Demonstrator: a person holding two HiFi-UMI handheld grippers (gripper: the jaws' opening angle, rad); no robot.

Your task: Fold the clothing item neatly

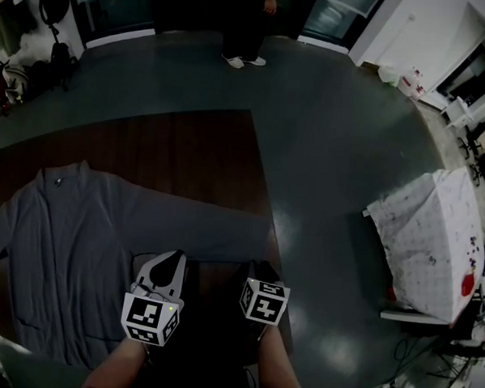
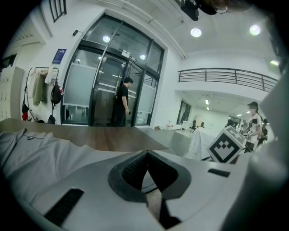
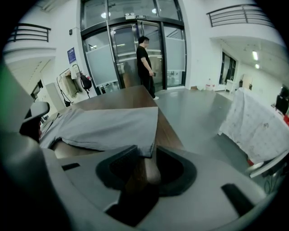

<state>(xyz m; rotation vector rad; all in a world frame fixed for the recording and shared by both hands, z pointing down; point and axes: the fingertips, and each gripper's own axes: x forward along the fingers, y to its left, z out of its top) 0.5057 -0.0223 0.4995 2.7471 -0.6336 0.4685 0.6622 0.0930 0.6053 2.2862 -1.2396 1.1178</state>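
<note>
We find the grey cardigan (image 1: 69,245) spread flat on the tabletop (image 1: 172,145), collar far, one sleeve (image 1: 216,224) stretched to the right edge. The left tongs (image 2: 146,155) are closed on nothing, over the cardigan's near right part. The right tongs (image 3: 144,155) stand partly apart, the sleeve's cuff at their tips.

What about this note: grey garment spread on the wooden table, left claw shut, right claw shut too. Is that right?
Not quite: the right claw is open, as the right gripper view shows, its jaws apart close to the sleeve end. The rest holds: the grey garment lies spread on the wooden table and the left claw is shut.
</note>
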